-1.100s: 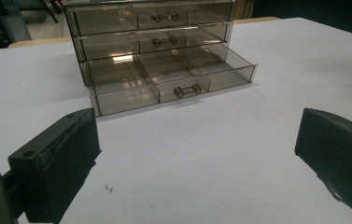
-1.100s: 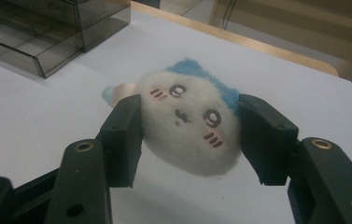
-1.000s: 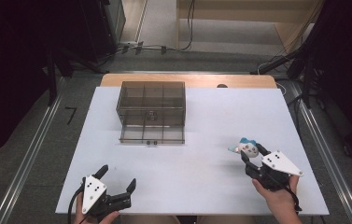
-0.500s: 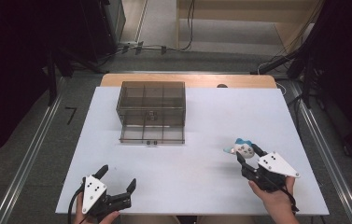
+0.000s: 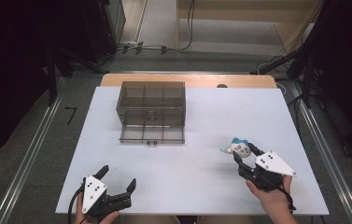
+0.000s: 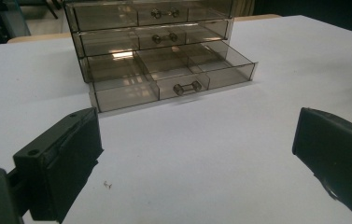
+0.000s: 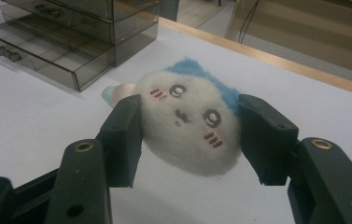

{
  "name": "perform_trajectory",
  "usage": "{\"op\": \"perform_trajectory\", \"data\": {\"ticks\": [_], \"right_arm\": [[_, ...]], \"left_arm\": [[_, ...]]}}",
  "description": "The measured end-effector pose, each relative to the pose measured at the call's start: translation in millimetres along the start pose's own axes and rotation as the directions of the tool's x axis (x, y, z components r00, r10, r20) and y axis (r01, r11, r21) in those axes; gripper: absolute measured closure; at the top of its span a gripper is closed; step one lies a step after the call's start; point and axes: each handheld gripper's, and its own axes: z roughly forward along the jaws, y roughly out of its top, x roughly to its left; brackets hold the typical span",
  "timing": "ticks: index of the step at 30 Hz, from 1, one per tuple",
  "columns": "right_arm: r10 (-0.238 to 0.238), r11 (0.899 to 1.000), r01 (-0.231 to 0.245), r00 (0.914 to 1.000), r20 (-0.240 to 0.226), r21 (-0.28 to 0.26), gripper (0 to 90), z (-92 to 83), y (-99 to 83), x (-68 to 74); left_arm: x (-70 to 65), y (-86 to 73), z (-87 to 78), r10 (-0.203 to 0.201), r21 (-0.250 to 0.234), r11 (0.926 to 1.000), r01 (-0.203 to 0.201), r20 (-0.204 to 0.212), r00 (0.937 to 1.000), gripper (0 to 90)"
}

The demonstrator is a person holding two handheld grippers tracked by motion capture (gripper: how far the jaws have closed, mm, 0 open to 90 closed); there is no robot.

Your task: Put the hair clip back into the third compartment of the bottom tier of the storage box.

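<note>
While R tool clamps plush toy, L tool rests wide, empty, on table.

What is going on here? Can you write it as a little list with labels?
toy: white plush with blue top, squeezed in the right gripper
left gripper: open, holding nothing, near the table front edge
drawers: smoky clear box, bottom drawer pulled out, empty
likely next: toy goes toward the open drawer

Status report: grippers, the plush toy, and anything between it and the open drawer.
Right gripper shut on plush toy. Left gripper open, nothing between its jaws. Bottom drawer pulled out; bare table between.
</note>
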Motion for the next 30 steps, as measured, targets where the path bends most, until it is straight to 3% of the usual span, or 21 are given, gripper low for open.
{"op": "perform_trajectory", "data": {"ticks": [6,20,30], "right_arm": [[0.005,1.0,-0.004,0.9998,-0.02,0.007,40.9,3.2,4.3,5.0],[-0.038,0.999,0.04,0.997,-0.067,0.017,40.9,19.9,19.7,27.1],[-0.032,0.999,0.035,0.9956,-0.088,0.031,40.9,30.9,29.0,34.8]], "left_arm": [[0.8,-0.7,0.0,-0.009,0.002,1.0,0.009,0.006,0.9999,1.3],[2.5,-1.8,0.7,-0.012,-0.005,0.9999,0.012,-0.006,0.9999,0.0],[3.7,-2.1,0.6,-0.015,-0.008,0.9999,0.015,-0.016,0.9998,0.0]]}}
